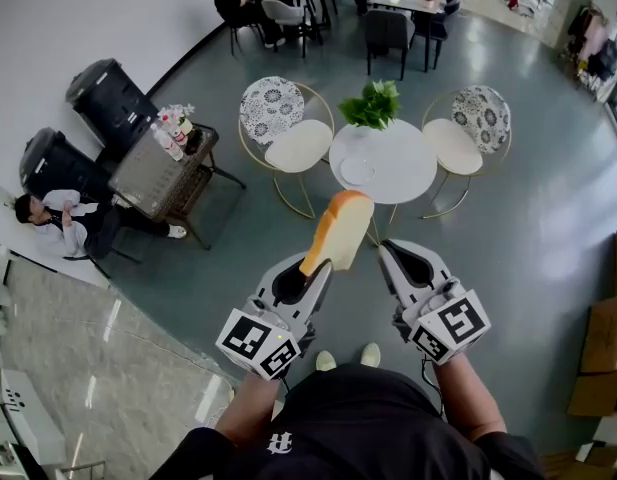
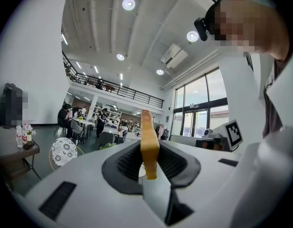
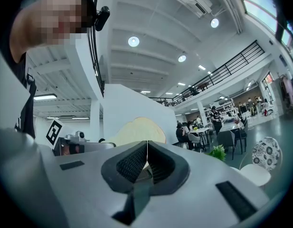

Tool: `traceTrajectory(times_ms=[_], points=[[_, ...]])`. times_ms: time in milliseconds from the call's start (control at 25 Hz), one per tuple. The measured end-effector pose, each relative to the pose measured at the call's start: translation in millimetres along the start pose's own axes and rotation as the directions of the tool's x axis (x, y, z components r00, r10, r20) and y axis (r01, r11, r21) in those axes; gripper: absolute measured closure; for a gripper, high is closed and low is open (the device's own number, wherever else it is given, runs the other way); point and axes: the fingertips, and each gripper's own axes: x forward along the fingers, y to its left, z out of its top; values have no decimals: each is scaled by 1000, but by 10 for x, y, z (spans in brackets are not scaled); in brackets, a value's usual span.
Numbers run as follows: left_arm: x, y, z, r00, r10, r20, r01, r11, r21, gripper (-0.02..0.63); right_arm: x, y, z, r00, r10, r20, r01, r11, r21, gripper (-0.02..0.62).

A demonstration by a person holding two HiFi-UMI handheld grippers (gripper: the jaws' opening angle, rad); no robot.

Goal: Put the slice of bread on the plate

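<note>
Grey floor (image 1: 528,238), person standing on it. Round white table (image 1: 403,168) ahead, with two wire chairs with patterned backs, one on its left (image 1: 288,128), one on its right (image 1: 470,128). Left gripper (image 1: 318,268) (image 2: 148,159) is held level, jaws clamped on the lower end of the slice of bread (image 1: 338,230) (image 2: 149,137). Slice stands on edge, sticking out past the jaw tips, up in the air. Right gripper (image 1: 393,258) (image 3: 147,151) is just beside the left, jaws together, nothing between them; the bread shows behind them (image 3: 137,129). Potted green plant (image 1: 371,103) at the table's far edge. Small white plate (image 1: 357,171) on the table, nothing on it; bread not on it.
</note>
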Motion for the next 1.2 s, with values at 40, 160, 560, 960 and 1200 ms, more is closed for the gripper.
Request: traceTrajectory(times_ms=[40, 160, 560, 960, 1200], points=[[26, -19, -5, 1000, 3, -2, -3, 1000, 1, 515, -21, -24, 0, 1000, 2, 1, -2, 1000, 1, 592], [-28, 0, 28, 1000, 3, -1, -3, 1000, 9, 515, -3, 44, 17, 1000, 3, 7, -3, 1000, -5, 592], [239, -104, -98, 1000, 21, -13, -21, 1000, 5, 515, -159, -230, -48, 1000, 10, 2, -10, 1000, 0, 592], [485, -95, -155, 997, 66, -31, -65, 997, 30, 515, -322, -568, -70, 1000, 0, 16, 0, 1000, 19, 592], [637, 42, -203, 997, 69, -41, -68, 998, 19, 515, -228, -690, -110, 1000, -3, 9, 2, 1000, 29, 592]])
